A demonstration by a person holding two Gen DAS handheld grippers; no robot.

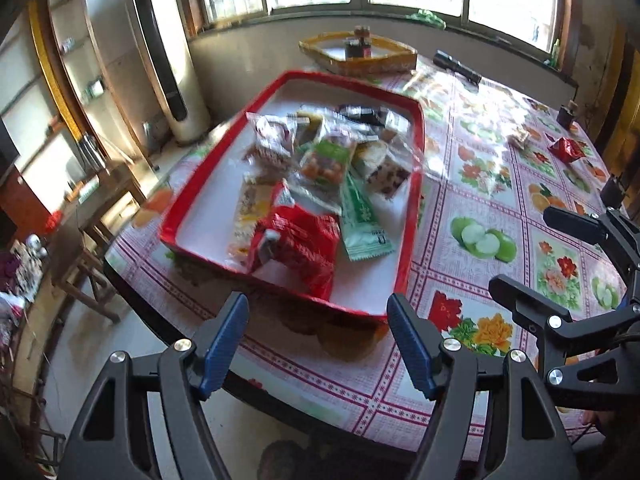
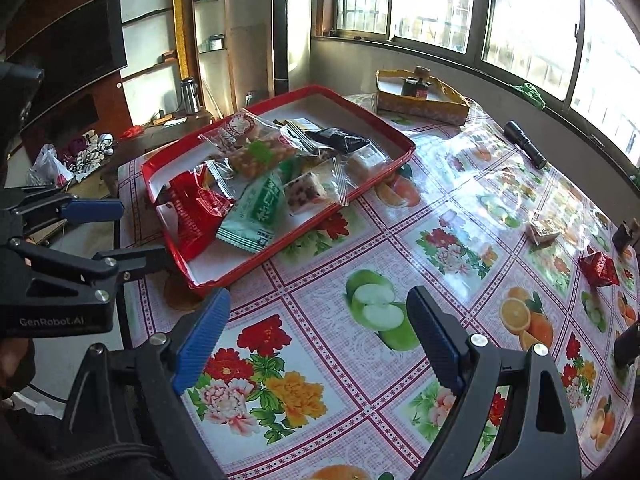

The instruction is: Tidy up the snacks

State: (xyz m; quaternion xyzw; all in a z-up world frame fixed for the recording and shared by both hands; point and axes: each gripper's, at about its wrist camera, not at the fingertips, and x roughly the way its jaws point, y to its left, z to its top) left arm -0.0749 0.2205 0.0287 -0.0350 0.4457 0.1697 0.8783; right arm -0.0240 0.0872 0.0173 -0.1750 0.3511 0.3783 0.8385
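Observation:
A red tray (image 1: 416, 200) (image 2: 362, 113) on the flower-print table holds a heap of wrapped snacks, with a red packet (image 1: 304, 248) (image 2: 196, 212) and a green packet (image 1: 360, 220) (image 2: 256, 212) nearest me. Two snacks lie loose far right on the table: a small red packet (image 1: 566, 150) (image 2: 598, 268) and a clear-wrapped cake (image 1: 520, 138) (image 2: 542, 232). My left gripper (image 1: 318, 344) (image 2: 140, 234) hangs open just before the tray's near end, holding nothing. Over the bare tablecloth to the tray's right, my right gripper (image 2: 320, 340) (image 1: 520, 250) is open and empty too.
A yellow cardboard box (image 1: 360, 60) (image 2: 420, 104) with a dark bottle stands beyond the tray by the window. A black flashlight (image 1: 458, 66) (image 2: 526, 144) lies to its right. A small dark object (image 1: 566, 114) sits at the far right edge. The table's left edge drops to the floor.

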